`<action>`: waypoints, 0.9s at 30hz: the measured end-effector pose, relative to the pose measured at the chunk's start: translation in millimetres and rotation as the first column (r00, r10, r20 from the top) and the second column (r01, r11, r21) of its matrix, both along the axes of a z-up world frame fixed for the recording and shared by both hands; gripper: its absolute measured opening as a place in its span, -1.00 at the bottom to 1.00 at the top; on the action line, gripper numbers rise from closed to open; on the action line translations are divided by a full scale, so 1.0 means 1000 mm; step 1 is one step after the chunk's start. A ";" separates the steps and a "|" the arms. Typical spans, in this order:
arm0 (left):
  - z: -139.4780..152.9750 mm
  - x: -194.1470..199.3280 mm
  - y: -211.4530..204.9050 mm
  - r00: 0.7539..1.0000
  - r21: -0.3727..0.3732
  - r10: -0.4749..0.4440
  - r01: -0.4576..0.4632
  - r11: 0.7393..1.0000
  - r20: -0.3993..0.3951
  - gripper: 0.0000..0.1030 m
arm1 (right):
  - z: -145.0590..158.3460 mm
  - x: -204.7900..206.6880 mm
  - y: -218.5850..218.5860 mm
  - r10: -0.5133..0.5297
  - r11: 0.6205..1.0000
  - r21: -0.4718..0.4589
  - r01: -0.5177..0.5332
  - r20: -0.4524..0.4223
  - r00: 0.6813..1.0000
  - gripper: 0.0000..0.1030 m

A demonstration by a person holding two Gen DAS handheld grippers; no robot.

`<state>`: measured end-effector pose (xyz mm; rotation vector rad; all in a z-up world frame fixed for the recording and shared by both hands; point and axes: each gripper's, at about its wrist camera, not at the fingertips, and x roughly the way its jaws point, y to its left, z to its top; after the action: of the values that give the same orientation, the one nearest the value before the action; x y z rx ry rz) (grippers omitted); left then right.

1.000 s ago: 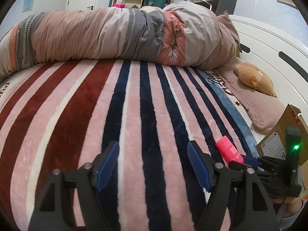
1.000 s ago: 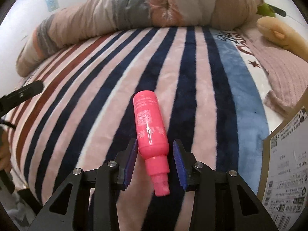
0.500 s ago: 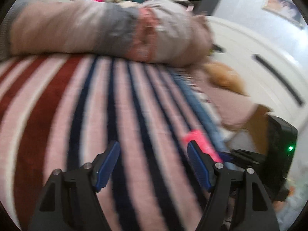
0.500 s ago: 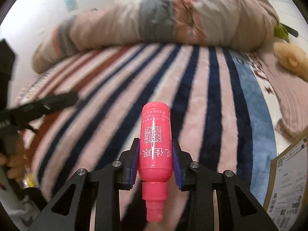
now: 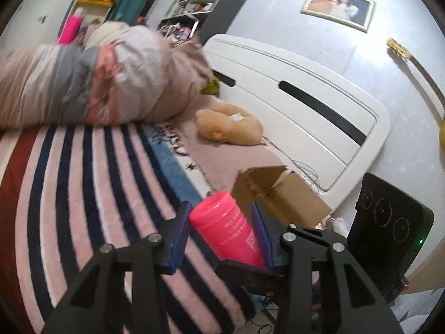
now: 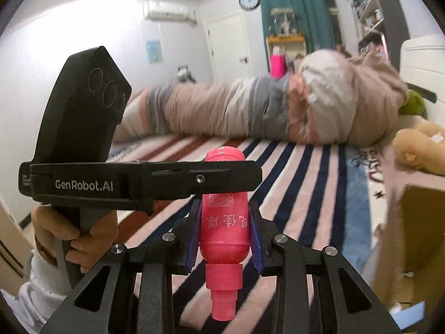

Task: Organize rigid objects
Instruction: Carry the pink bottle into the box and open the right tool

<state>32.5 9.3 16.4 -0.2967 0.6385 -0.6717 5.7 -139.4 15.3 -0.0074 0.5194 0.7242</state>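
Note:
A pink plastic bottle [image 6: 224, 224] with white print is clamped in my right gripper [image 6: 224, 233], lifted above the striped blanket, cap end toward the camera. In the left wrist view the same bottle [image 5: 225, 232] stands between the fingers of my left gripper [image 5: 221, 231], which is open around it; a gap shows on the left side, and contact on the right side is unclear. In the right wrist view the left gripper's black body [image 6: 139, 183] crosses in front of the bottle's upper part. An open cardboard box [image 5: 278, 194] sits on the bed's right edge.
A striped plush blanket [image 5: 83, 189] covers the bed. A rolled duvet [image 5: 97, 83] lies across the far side. A tan plush toy [image 5: 228, 123] lies by the white headboard [image 5: 306, 105]. The box also shows at the right of the right wrist view [image 6: 417, 236].
My right gripper has lifted the pink bottle off the blanket and raised it. My left gripper has swung right and come around the bottle's far end, with its jaws narrower than before.

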 end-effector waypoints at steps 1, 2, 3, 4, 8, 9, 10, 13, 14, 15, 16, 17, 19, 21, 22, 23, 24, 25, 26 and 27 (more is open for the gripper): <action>0.009 -0.002 -0.012 1.000 0.017 -0.005 0.005 1.000 0.019 -0.22 | 0.003 -0.003 -0.011 -0.009 1.000 0.018 0.009 0.009 1.000 -0.48; 0.016 -0.003 -0.024 0.999 0.032 -0.010 0.009 0.999 0.037 -0.22 | 0.009 -0.006 -0.024 -0.024 0.999 0.039 0.023 0.027 0.999 -0.48; 0.023 -0.004 -0.035 0.999 0.046 -0.016 0.014 0.999 0.052 -0.22 | 0.013 -0.009 -0.033 -0.036 0.998 0.050 0.033 0.044 0.998 -0.48; 0.031 -0.004 -0.048 0.997 0.065 -0.026 0.022 0.998 0.070 -0.22 | 0.017 -0.011 -0.044 -0.051 0.997 0.057 0.047 0.061 0.997 -0.49; 0.048 -0.001 -0.099 0.991 0.133 -0.071 0.055 0.990 0.117 -0.23 | 0.027 -0.018 -0.087 -0.132 0.989 0.087 0.122 0.109 0.985 -0.48; 0.050 0.002 -0.116 0.989 0.158 -0.088 0.069 0.985 0.120 -0.23 | 0.028 -0.020 -0.096 -0.150 0.986 0.087 0.140 0.118 0.982 -0.48; 0.051 0.004 -0.126 0.988 0.172 -0.101 0.079 0.982 0.121 -0.23 | 0.028 -0.020 -0.104 -0.167 0.984 0.078 0.158 0.125 0.978 -0.48; 0.048 0.013 -0.160 0.983 0.230 -0.138 0.108 0.967 0.120 -0.23 | 0.019 -0.014 -0.127 -0.222 0.975 0.029 0.220 0.124 0.967 -0.48; 0.045 0.015 -0.167 0.982 0.247 -0.145 0.113 0.962 0.117 -0.23 | 0.017 -0.009 -0.133 -0.232 0.973 0.024 0.231 0.110 0.966 -0.48; 0.040 0.020 -0.175 0.982 0.261 -0.153 0.121 0.958 0.109 -0.23 | 0.013 -0.005 -0.139 -0.240 0.971 0.017 0.239 0.092 0.966 -0.48; 0.038 0.024 -0.183 0.982 0.264 -0.159 0.129 0.956 0.097 -0.23 | 0.011 -0.004 -0.144 -0.244 0.970 0.011 0.244 0.078 0.966 -0.48; 0.034 0.027 -0.187 0.983 0.265 -0.166 0.138 0.954 0.084 -0.23 | 0.007 0.002 -0.148 -0.254 0.967 0.000 0.254 0.056 0.966 -0.48; 0.024 0.032 -0.194 0.982 0.277 -0.175 0.150 0.949 0.067 -0.23 | -0.001 0.011 -0.151 -0.269 0.962 -0.031 0.270 0.018 0.963 -0.48; 0.017 0.036 -0.200 0.983 0.304 -0.175 0.150 0.941 0.057 -0.23 | -0.009 0.016 -0.154 -0.278 0.959 -0.053 0.277 -0.019 0.960 -0.48; 0.011 0.038 -0.203 0.984 0.319 -0.174 0.152 0.936 0.044 -0.23 | -0.015 0.020 -0.155 -0.283 0.958 -0.063 0.280 -0.052 0.958 -0.46; 0.006 0.040 -0.204 0.984 0.327 -0.176 0.158 0.932 0.027 -0.23 | -0.019 0.022 -0.156 -0.283 0.958 -0.067 0.279 -0.070 0.956 -0.46; 0.002 0.041 -0.204 0.984 0.331 -0.178 0.164 0.929 0.014 -0.23 | -0.025 0.025 -0.156 -0.286 0.957 -0.077 0.279 -0.094 0.954 -0.45; -0.002 0.042 -0.204 0.984 0.334 -0.177 0.167 0.928 0.002 -0.23 | -0.028 0.026 -0.156 -0.290 0.956 -0.084 0.282 -0.101 0.952 -0.44; -0.005 0.043 -0.203 0.985 0.336 -0.175 0.166 0.927 -0.004 -0.23 | -0.032 0.027 -0.156 -0.298 0.953 -0.094 0.289 -0.108 0.948 -0.44; -0.007 0.043 -0.202 0.985 0.337 -0.171 0.163 0.927 -0.007 -0.23 | -0.034 0.026 -0.156 -0.303 0.951 -0.098 0.293 -0.110 0.947 -0.44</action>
<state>75.9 -192.6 9.7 0.0849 0.7503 -0.7141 31.6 -295.8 -18.2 0.0406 0.6519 0.4075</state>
